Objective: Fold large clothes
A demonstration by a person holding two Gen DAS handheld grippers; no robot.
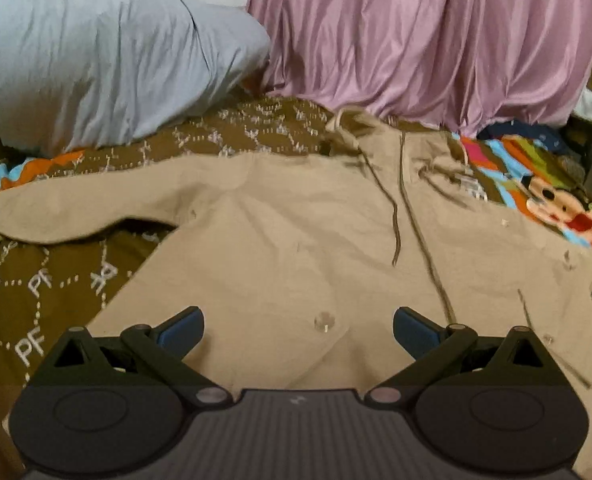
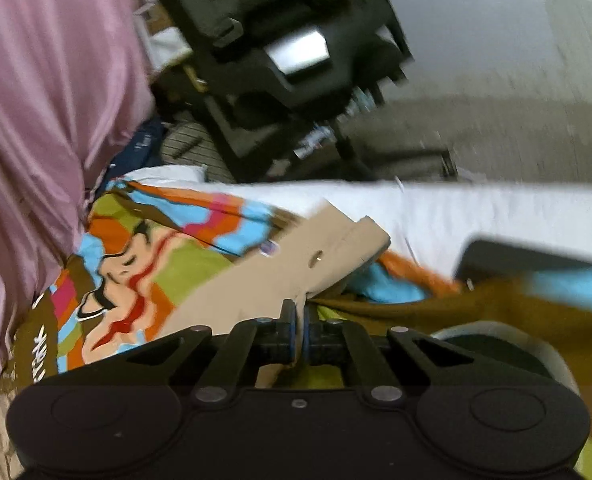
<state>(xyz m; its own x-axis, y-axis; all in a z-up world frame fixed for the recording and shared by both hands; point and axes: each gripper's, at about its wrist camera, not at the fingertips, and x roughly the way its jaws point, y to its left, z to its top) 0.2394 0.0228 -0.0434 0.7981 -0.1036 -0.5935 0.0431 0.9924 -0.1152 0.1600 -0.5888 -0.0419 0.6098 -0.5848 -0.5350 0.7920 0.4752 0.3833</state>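
A large beige jacket (image 1: 296, 232) with drawstrings lies spread flat on the bed, one sleeve stretched to the left. My left gripper (image 1: 297, 328) is open and empty, hovering over the jacket's lower middle. My right gripper (image 2: 300, 320) is shut on the beige sleeve (image 2: 296, 260) near its buttoned cuff and holds it above the cartoon bedsheet (image 2: 136, 264).
A brown patterned blanket (image 1: 36, 288) covers the bed. A grey pillow (image 1: 96, 64) sits at the back left and a pink cloth (image 1: 435, 40) hangs behind. A black chair (image 2: 288, 60) stands past the white mattress edge (image 2: 475, 216). A dark flat object (image 2: 507, 260) lies at right.
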